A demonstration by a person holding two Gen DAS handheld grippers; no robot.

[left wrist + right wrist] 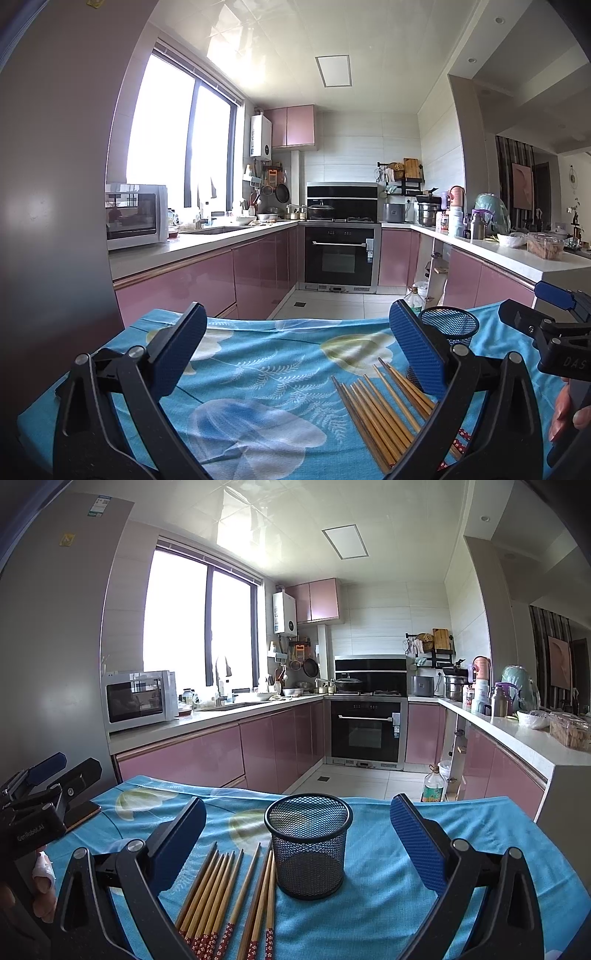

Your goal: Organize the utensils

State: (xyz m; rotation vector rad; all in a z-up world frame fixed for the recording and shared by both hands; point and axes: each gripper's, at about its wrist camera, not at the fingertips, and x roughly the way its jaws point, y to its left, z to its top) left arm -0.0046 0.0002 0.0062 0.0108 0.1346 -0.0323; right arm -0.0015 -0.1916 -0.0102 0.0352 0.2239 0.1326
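Note:
Several wooden chopsticks (225, 893) with red patterned ends lie side by side on a blue floral tablecloth (388, 904). A black mesh cup (309, 845) stands upright and empty just right of them. My right gripper (297, 834) is open, above the cloth, with the cup between its fingers' line of sight. In the left wrist view, the chopsticks (380, 417) lie low right and the cup (448, 326) stands behind the right finger. My left gripper (295, 350) is open and empty over the cloth.
The table's far edge drops to the tiled kitchen floor (354, 779). Pink cabinets (192, 757) line the left and right. A plastic bottle (432, 784) stands on the floor beyond the table. The other gripper shows at the right edge of the left wrist view (546, 332).

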